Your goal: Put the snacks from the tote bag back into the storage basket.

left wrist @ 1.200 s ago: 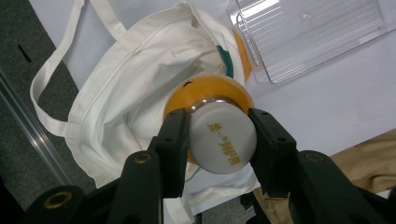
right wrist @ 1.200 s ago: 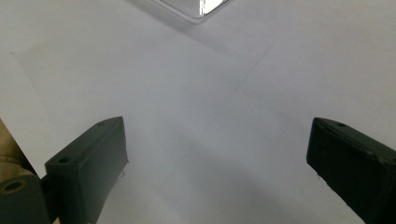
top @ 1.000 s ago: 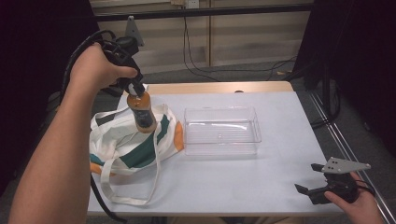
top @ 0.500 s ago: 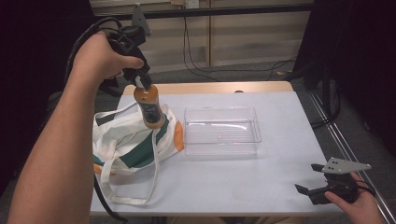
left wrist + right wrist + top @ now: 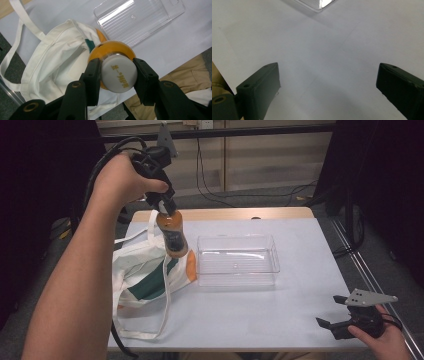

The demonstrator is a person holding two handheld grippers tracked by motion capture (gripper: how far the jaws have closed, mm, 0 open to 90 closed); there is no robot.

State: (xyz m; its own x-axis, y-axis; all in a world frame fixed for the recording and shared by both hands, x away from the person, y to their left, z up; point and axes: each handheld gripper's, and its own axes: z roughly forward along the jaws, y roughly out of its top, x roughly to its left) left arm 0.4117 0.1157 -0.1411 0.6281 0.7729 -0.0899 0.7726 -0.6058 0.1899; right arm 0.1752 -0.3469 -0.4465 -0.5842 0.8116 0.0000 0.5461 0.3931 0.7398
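High view, upper left: left claw (image 5: 166, 210) pinches the orange bottle (image 5: 173, 235) by its top, bottle hanging clear above the cloth bag (image 5: 142, 270) and just left of the clear tray (image 5: 235, 260) on the counter (image 5: 280, 315). Left gripper view adds what that one lacks: the white cap (image 5: 119, 73) w/ yellow print sits squeezed between the 2 jaws at frame center. Right claw (image 5: 345, 320), lower right, is spread wide over bare counter, tray corner (image 5: 317, 3) at the top edge in its own view.
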